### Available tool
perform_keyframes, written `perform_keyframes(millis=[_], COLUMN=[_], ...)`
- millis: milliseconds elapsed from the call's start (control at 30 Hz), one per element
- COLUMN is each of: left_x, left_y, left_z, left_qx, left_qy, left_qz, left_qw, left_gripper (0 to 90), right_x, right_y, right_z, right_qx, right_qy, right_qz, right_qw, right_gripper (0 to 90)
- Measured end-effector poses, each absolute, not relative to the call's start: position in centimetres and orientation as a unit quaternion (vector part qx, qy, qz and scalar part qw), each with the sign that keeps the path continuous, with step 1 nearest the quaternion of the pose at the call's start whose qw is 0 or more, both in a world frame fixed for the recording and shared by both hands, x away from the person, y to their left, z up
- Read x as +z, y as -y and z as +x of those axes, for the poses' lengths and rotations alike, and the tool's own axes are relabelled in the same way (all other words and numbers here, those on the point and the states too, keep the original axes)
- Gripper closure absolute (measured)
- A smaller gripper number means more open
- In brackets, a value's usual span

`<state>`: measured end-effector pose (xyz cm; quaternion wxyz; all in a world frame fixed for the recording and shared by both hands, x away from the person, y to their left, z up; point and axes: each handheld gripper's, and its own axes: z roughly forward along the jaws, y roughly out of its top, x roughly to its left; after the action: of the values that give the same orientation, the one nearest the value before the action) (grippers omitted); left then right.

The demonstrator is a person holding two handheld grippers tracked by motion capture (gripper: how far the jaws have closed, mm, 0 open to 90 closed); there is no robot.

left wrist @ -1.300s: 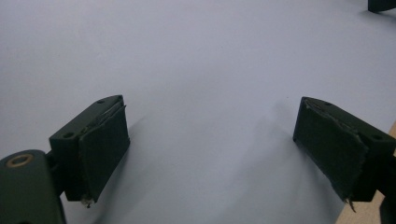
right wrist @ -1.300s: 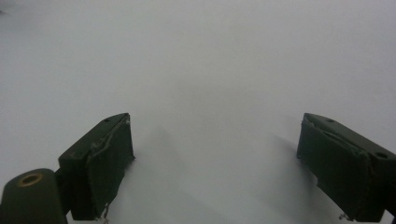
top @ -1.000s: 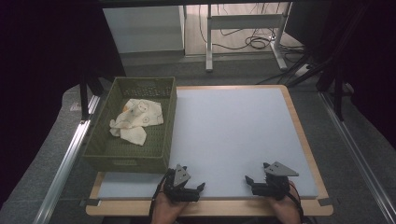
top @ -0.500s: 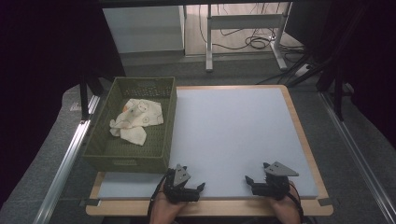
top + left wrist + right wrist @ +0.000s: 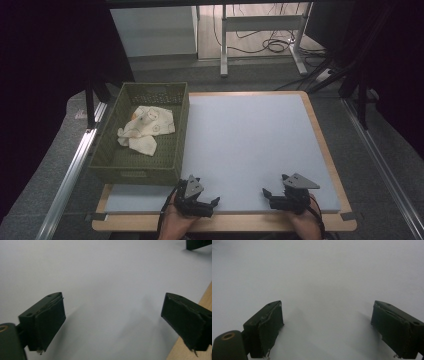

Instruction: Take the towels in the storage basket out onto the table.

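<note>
**High view: both grippers at the near edge of the mat**

The left gripper (image 5: pixel 212 204) and right gripper (image 5: pixel 269 194) rest on the pale mat (image 5: pixel 250 140), well apart. Each has its jaws spread with nothing between them; the left jaws have just been opening. A green basket (image 5: pixel 112 165) at the mat's left holds a crumpled cream cloth (image 5: pixel 145 127). No writing can be read.

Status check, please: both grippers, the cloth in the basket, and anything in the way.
Left gripper open, jaws just widened, nothing between. Right gripper open, empty. Cloth crumpled in green basket, untouched. White mat between is bare.
</note>
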<state>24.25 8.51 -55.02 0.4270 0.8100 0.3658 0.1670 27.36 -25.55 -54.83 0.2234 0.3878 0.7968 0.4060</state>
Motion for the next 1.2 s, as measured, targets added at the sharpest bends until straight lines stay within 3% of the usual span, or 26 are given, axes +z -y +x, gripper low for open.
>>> perform_keyframes(millis=[133,833,1200], left_x=[-54.1,-48.0,-42.7], left_y=[-8.5,-8.3,-9.1], left_z=[24.2,25.7,26.3], left_qx=[0.17,0.139,0.188], left_qy=[-0.35,-0.329,-0.325], left_qz=[0.817,0.815,0.816], left_qw=[0.425,0.456,0.439], left_gripper=[0.5,0.0,0.2], right_x=[-54.8,-54.8,-54.8], right_y=[25.5,25.5,25.5], right_z=[27.4,27.4,27.4], right_qx=[0.406,0.406,0.406], right_qy=[-0.797,-0.797,-0.797], right_qz=[0.388,0.388,0.388], right_qw=[0.223,0.223,0.223], right_gripper=[10.5,10.5,10.5])
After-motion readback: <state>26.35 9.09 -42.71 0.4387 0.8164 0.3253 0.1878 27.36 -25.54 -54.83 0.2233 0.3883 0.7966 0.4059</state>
